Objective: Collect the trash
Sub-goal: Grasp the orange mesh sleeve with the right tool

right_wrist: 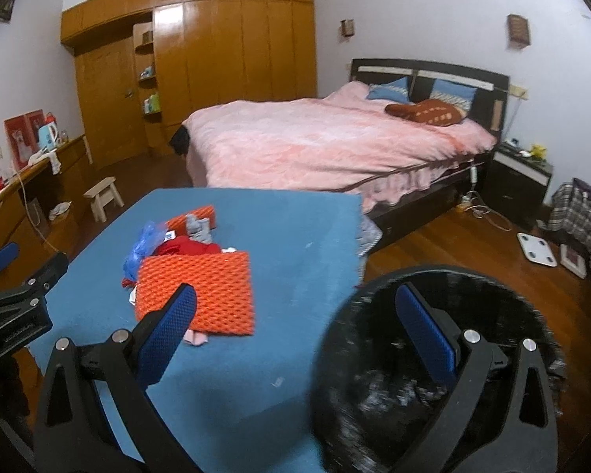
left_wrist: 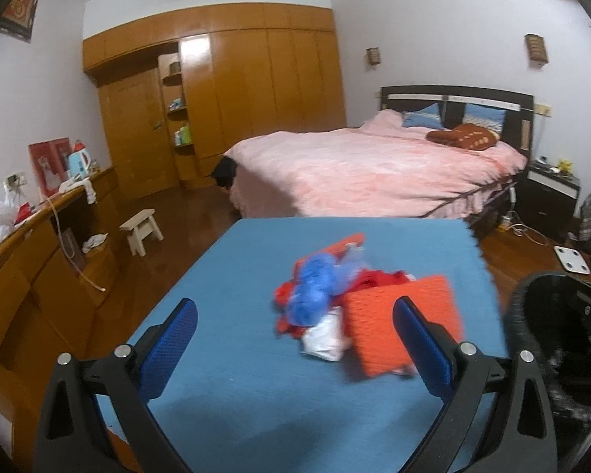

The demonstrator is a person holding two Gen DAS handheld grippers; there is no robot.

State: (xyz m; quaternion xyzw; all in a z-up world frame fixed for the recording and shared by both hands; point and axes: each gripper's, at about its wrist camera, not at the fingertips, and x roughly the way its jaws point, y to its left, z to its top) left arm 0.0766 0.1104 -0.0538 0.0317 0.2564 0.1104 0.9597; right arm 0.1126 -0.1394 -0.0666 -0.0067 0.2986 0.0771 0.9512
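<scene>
Looking at: the trash pile (left_wrist: 335,299), heaped near the middle of the blue desk (left_wrist: 224,386).
Pile: an orange mesh sheet (right_wrist: 201,291) on top at the near side, a second orange piece (right_wrist: 195,215) at the far side, blue plastic (left_wrist: 313,291), red scraps (right_wrist: 185,248) and a white wrapper (left_wrist: 323,339) tucked between and under.
Bin: a black bin (right_wrist: 374,414) stands just off the desk's right edge, near the pile; I cannot tell from either view what, if anything, lies inside.
Left claw: the left claw (left_wrist: 291,351) hangs over the desk just short of the pile, jaws spread wide, nothing between them.
Right claw: the right claw (right_wrist: 295,335) is also wide apart and empty, one finger over the mesh sheet's near corner, the other over the bin's mouth.
Progress: by my reckoning barely begun; every piece I can see lies on the desk, none gripped.
Left to do: each piece wants picking up and dropping in the bin, likely the mesh sheet first since it covers the rest.
Beyond: a pink bed (left_wrist: 374,165) behind the desk, a wooden wardrobe (left_wrist: 236,90) at the far wall.
</scene>
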